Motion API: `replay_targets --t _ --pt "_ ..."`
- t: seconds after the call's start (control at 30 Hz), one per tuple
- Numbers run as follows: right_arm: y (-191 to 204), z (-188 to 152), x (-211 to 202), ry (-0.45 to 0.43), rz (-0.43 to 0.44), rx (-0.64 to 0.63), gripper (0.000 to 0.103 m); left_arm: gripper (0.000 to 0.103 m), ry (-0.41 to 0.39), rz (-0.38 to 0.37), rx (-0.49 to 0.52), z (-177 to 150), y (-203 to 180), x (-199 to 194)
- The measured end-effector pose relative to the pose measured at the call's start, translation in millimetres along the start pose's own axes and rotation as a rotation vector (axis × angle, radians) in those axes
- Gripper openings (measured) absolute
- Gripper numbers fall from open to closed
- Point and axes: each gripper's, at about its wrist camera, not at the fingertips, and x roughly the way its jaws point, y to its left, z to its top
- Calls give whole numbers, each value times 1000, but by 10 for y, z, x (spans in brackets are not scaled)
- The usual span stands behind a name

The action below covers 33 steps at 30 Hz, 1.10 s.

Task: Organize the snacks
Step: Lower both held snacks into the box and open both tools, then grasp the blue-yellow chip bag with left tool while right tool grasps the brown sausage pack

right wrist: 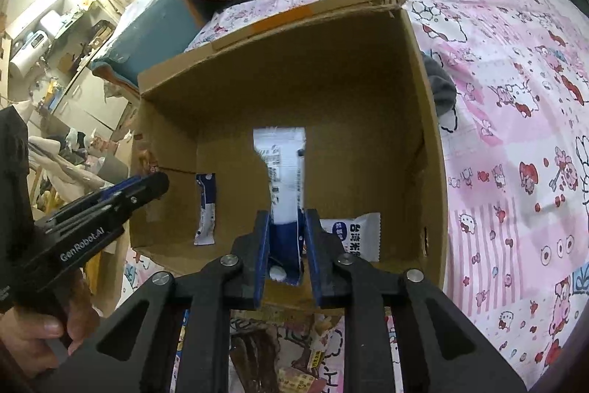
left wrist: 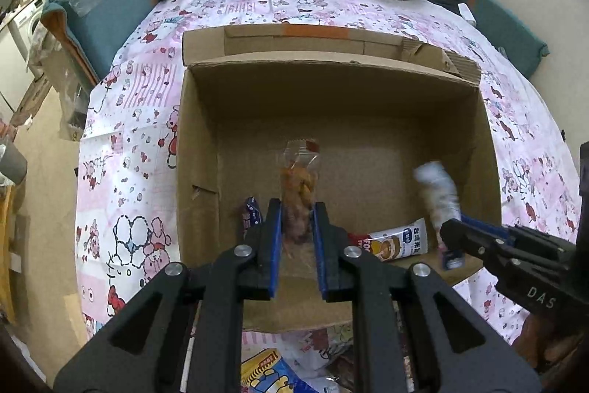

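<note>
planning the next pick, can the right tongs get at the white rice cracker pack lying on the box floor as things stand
Probably not yet: the right tongs are shut on a blue-and-white snack pack. The rice cracker pack lies uncovered just right of them in the open box.

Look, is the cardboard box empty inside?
No, the cardboard box already has a blue-and-white snack packet and a white snack packet lying on its bottom.

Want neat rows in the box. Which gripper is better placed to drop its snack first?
Right, probably: the right gripper holds its white-and-blue packet beside the packet already lying in the cardboard box; the left gripper holds its clear bag mid-box.
</note>
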Motion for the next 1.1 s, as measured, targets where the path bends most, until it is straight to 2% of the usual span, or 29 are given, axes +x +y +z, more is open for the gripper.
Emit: replay_targets --t 0.17,0.23,0.3,0.33,0.4,0.63,0.7,0.73,0.8,0.93,0.97,1.0,1.07,1.1 --pt "8 19 -69 -31 20 2 23 16 -13 -24 7 12 -1 -50" --pt "24 28 -112 -51 34 -1 35 31 -18 -32 -3 18 15 -80" --pt "23 23 -174 -88 40 4 76 64 -42 -3 -8 13 33 -139" --pt "32 16 -199 -104 35 0 79 69 -51 14 -4 12 32 -166" --pt "63 16 -245 -113 29 -17 79 71 -70 37 9 6 32 -225" --pt "108 12 -399 -142 31 -9 79 76 -98 22 -16 -24 102 -393" --pt "108 -25 -461 -144 36 -6 80 76 -132 53 12 -54 91 -479" --pt "119 -50 -491 -142 39 -4 82 76 -151 63 23 -73 94 -527" --pt "143 -107 -567 -152 35 -4 95 76 -154 55 14 -94 132 -595" --pt "217 -241 -726 -176 23 -34 98 76 -166 57 -10 -147 210 -739" --pt "229 -269 -746 -176 20 -34 98 77 -164 67 -14 -170 233 -771" --pt "224 -322 -777 -174 15 -28 98 85 -155 71 -27 -190 267 -786" --pt "203 -404 -819 -167 12 -12 98 95 -128 49 -75 -232 383 -804" --pt "192 -452 -844 -164 7 -2 98 96 -111 55 -94 -265 448 -810"
